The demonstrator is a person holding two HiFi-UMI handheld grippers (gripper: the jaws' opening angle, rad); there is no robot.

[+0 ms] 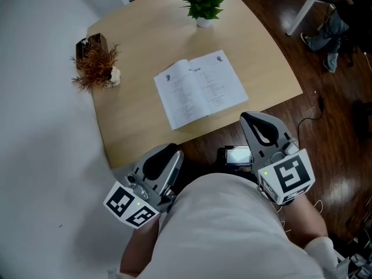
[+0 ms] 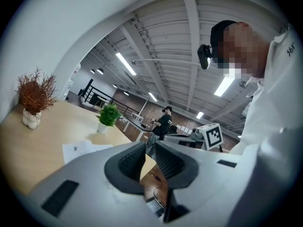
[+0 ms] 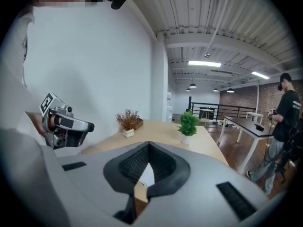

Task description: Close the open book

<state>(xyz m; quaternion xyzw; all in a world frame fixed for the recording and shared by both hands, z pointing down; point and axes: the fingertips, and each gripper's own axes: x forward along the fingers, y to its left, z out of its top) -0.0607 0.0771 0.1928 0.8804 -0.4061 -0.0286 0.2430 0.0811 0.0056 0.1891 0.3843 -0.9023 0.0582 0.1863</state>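
Observation:
The open book (image 1: 200, 89) lies flat, white pages up, in the middle of the light wooden table (image 1: 133, 127). Both grippers hang below the table's near edge, close to the person's body and apart from the book. My left gripper (image 1: 168, 153) is open, with a narrow gap between its pads and nothing in it. My right gripper (image 1: 254, 124) is shut and empty. In the left gripper view the gripper (image 2: 149, 149) points along the table with the book (image 2: 80, 149) low at left. In the right gripper view the shut gripper (image 3: 148, 148) faces the table, and the left gripper (image 3: 64, 123) shows at left.
A green potted plant (image 1: 203, 3) stands at the table's far edge, a dried reddish plant (image 1: 96, 65) at its left edge beside a dark box. Dark wood floor lies to the right, with a white-legged table (image 1: 308, 4) and a person (image 3: 284, 122) standing farther off.

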